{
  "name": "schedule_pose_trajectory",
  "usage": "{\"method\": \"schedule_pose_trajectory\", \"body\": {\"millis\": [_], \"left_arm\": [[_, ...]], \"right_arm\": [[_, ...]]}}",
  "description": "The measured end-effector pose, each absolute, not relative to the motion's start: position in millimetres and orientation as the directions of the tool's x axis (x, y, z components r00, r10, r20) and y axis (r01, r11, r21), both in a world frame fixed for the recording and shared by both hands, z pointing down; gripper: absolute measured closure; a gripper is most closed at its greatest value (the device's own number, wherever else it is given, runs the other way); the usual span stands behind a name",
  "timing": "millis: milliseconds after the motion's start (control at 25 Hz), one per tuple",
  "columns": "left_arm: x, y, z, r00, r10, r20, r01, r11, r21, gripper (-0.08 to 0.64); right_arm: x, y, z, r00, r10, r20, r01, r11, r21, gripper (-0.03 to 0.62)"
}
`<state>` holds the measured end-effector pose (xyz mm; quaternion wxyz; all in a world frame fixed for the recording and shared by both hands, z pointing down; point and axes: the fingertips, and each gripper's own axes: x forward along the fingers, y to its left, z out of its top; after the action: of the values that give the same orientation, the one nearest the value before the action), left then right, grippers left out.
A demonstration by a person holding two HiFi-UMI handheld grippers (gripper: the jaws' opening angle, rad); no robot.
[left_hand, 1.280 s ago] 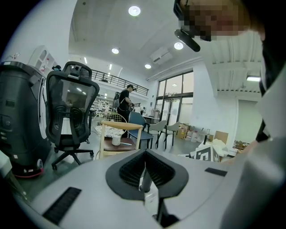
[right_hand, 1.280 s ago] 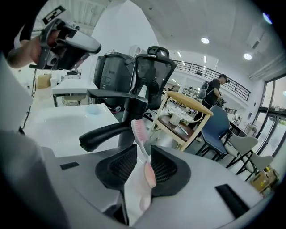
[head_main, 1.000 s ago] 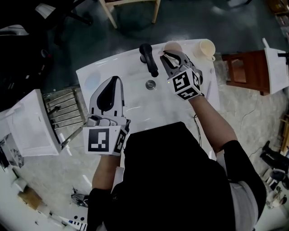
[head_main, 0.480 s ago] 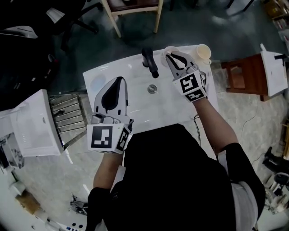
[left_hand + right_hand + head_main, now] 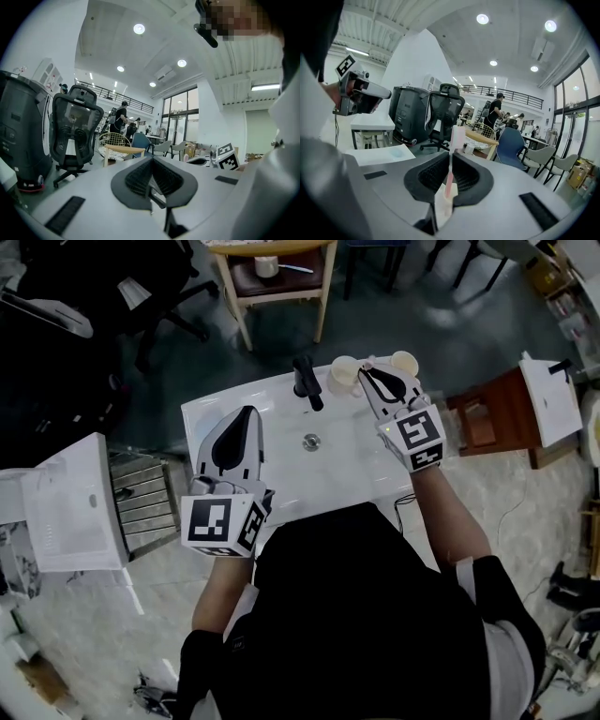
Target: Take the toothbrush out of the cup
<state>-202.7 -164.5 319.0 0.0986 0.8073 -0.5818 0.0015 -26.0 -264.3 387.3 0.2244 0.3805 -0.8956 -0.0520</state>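
Note:
My right gripper [image 5: 373,374] hangs over the back right of the white sink [image 5: 272,474], between two cream cups [image 5: 343,374] [image 5: 405,362]. In the right gripper view this gripper [image 5: 450,161] is shut on a pink toothbrush [image 5: 457,136], which stands upright between the pads with its pale head above them. The toothbrush is clear of both cups. My left gripper [image 5: 244,418] hovers over the sink's left side; its jaws [image 5: 151,168] are shut with nothing between them.
A black faucet [image 5: 305,381] stands at the sink's back edge, with the drain [image 5: 311,441] in front of it. A wooden chair [image 5: 272,277] is beyond the sink, a brown stand [image 5: 487,413] to the right, and a white box [image 5: 66,507] and metal rack [image 5: 141,498] to the left.
My right gripper has drawn away from the nearer cup toward the right, still shut on the toothbrush. The head view has tilted up, showing more floor. The left gripper has hardly moved.

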Motion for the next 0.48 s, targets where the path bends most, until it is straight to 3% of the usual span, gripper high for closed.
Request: {"method": "schedule_pose_trajectory", "body": {"millis": [480], "left_arm": [[-154.6,-99.9,334.1,0.235,-0.956,0.177,-0.963,-0.204,0.177,0.543]], "right_arm": [[-9.1,-166.9,367.6,-0.761,-0.55,0.343,-0.503,0.835,0.223,0.549]]}}
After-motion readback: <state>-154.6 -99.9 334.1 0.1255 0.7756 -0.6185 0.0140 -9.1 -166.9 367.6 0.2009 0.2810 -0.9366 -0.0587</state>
